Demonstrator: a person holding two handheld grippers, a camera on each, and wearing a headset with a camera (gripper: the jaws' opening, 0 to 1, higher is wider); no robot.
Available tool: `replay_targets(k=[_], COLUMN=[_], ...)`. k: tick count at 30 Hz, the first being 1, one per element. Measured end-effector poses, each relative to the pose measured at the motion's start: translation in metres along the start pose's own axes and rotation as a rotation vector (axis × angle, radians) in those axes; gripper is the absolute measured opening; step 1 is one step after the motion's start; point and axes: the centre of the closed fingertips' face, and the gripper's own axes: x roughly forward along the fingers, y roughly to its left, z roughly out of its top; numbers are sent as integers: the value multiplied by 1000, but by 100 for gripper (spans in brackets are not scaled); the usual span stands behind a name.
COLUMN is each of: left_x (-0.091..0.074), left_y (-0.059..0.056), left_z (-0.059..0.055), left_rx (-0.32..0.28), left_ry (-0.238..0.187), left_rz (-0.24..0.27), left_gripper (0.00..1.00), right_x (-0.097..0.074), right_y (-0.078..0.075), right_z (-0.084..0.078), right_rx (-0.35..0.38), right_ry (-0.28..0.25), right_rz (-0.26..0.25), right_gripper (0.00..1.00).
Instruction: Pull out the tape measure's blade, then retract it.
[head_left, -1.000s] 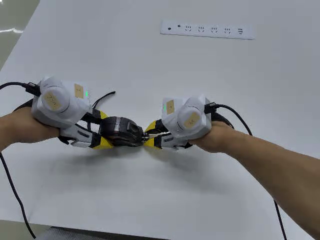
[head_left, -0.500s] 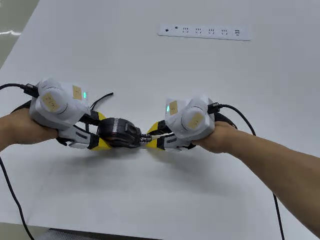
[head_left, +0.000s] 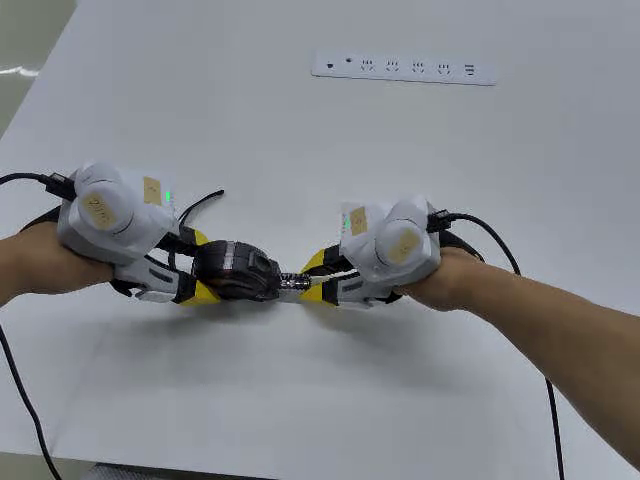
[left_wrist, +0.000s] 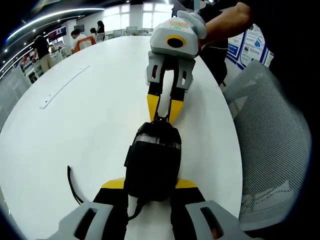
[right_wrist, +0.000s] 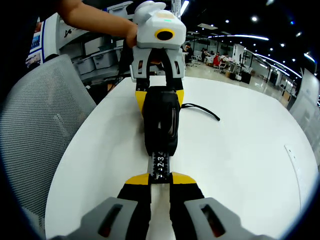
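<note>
Head view: the tape measure (head_left: 235, 270) sits on the white table (head_left: 300, 130) between your two grippers, well apart from the power strip (head_left: 405, 69) at the far edge.

Your left gripper (left_wrist: 151, 186) has its yellow-tipped jaws closed against the two flat sides of the case (left_wrist: 152, 160), which fills the gap between them. Your right gripper (right_wrist: 160, 179) has its jaws drawn almost together on the end of the blade (right_wrist: 160, 165). A short length of blade runs from the mouth of the case to the jaws.

Appearance: the case is compact and black, with a paler band across its top in the left gripper view. The blade is a narrow pale strip, and the right gripper view shows the dark numerals 2 and 3 on it. A black cord (right_wrist: 202, 111) trails from the far end of the case across the table.

Handling, as a judgement:
- The case looks rigid and fairly dense, so your side-on hold should keep it from twisting.
- The blade is probably thin, springy and slick, and it will likely pull back toward the case.
- Hold the blade at its very tip, where the end hook gives the jaws a stop.
- Keep your pull in line with the mouth of the case, because a blade like this tends to kink when bent sideways.
- When you retract it, expect the blade to snap back if you let it go freely.
</note>
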Motion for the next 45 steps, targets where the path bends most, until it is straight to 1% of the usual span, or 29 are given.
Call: replay_targets(k=[6,9,14,21,36,42,45], left_x=[0,0,0,0,-1,-1,-1], left_y=[0,0,-1,-1,0,-1,-1], left_z=[0,0,0,0,1,1,1], left_rx=[-3,-4,-3,-1,-3,-4,-3], left_ry=[-2,-2,-2,0,1,0,1], left_rz=[3,1,-1,0,0,-1,0], left_gripper=[29,29,29,29,29,29,29], right_x=[-4,-8,-13,-19,-32,-38,-41], right_y=[0,1,1,1,1,1,2], right_z=[-4,-5,-8,-14,-21,-27,-28], right_rx=[-7,-19,-18,4,10,13,21], right_ry=[3,-4,-4,-7,-10,-6,-14], right_rz=[-1,-1,0,0,0,0,0], right_gripper=[11,11,11,11,11,11,12])
